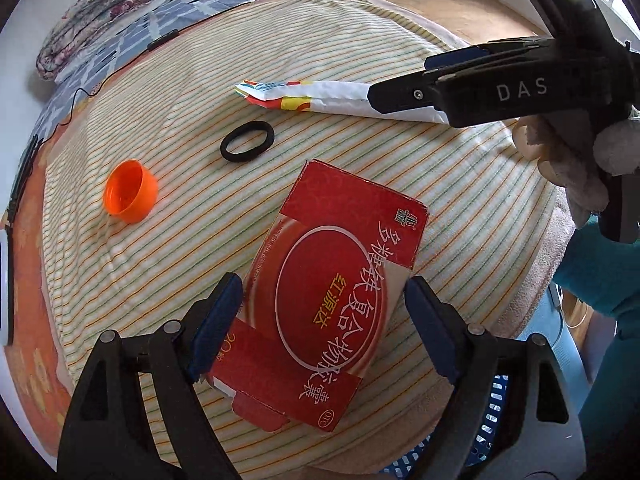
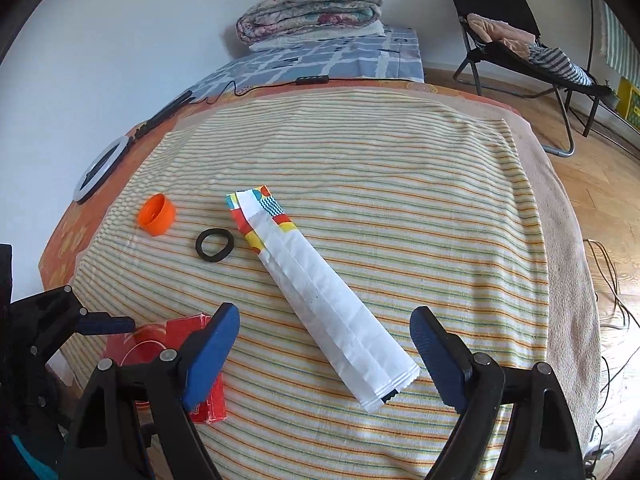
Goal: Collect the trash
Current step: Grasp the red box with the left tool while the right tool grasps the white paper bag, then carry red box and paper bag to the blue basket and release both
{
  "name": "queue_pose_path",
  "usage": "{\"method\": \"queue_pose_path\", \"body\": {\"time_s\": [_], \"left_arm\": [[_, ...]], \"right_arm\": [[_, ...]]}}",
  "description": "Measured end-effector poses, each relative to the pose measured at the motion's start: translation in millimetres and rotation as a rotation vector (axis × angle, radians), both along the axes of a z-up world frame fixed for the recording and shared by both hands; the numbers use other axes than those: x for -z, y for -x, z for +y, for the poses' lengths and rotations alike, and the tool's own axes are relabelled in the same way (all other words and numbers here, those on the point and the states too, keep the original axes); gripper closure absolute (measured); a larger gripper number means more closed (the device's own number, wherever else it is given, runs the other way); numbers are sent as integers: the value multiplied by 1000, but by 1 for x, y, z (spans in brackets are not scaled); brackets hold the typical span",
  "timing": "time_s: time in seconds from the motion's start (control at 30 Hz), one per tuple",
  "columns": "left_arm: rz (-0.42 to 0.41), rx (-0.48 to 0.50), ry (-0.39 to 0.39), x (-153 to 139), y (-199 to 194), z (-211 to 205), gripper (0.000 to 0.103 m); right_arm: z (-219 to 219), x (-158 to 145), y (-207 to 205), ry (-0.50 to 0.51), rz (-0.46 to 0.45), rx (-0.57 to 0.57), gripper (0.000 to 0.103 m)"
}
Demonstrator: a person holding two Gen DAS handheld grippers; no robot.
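We take this for a bedroom in a home. The landmark is the bed (image 2: 360, 168), spread with a striped towel-like cover over an orange sheet. At its far end, against the white wall (image 2: 120, 40), we see a blue checked pillow (image 2: 344, 60) with a folded floral quilt (image 2: 308, 8) stacked on it. To the right of the bed, on a wooden floor (image 2: 600, 184), stands a black folding chair (image 2: 516, 40) heaped with clothes. On the bed's left edge lies a ring light (image 2: 102, 168), with a black cable (image 2: 240, 89) running along the far side. Small household litter lies on the cover: an orange cap (image 2: 157, 215), a hair tie (image 2: 214, 244), a wrapper (image 2: 332, 304).
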State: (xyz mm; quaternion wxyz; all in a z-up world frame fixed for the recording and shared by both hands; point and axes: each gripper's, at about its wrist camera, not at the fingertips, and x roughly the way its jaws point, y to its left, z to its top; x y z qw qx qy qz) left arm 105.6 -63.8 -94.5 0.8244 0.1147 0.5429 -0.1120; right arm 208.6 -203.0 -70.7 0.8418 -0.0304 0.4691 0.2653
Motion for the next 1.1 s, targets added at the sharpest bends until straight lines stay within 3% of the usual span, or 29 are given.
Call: {"method": "queue_pose_path", "body": {"time_s": [0.13, 0.23, 0.27, 0.33, 0.5, 0.67, 0.83, 0.87, 0.9, 0.93, 1.0, 1.07, 1.1], "left_arm": [[-4, -41, 51, -5, -5, 13, 30], [-10, -34, 51, -7, -5, 16, 32], [-13, -30, 48, -6, -5, 15, 31], [-15, -36, 27, -2, -7, 15, 17], [-9, -56, 60, 5, -9, 21, 14], [-20, -82, 81, 4, -6, 24, 16], [-32, -91, 83, 2, 0, 24, 20], [-34, -96, 85, 2, 1, 25, 21], [-48, -114, 74, 0, 2, 27, 45], [-63, -140, 68, -4, 2, 31, 58], [-57, -161, 110, -9, 0, 40, 71], [-56, -157, 107, -10, 0, 42, 70], [-43, -151, 113, -8, 0, 41, 54]], "right_arm": [[13, 9, -9, 24, 10, -14, 14], [21, 15, -12, 54, 9, -23, 16], [24, 18, -13, 67, 10, -23, 17], [28, 22, -16, 82, 16, -18, 20], [32, 29, -20, 87, 28, -7, 28], [34, 28, -18, 94, 19, -18, 46], [27, 26, -16, 41, 45, -11, 73], [26, 25, -15, 30, 49, -10, 75], [25, 24, -14, 25, 50, -6, 78], [24, 24, -12, 24, 48, -4, 80], [23, 22, -9, 24, 38, 1, 82], [22, 19, -5, 23, 27, 6, 84], [21, 18, -3, 21, 21, 8, 85]]}}
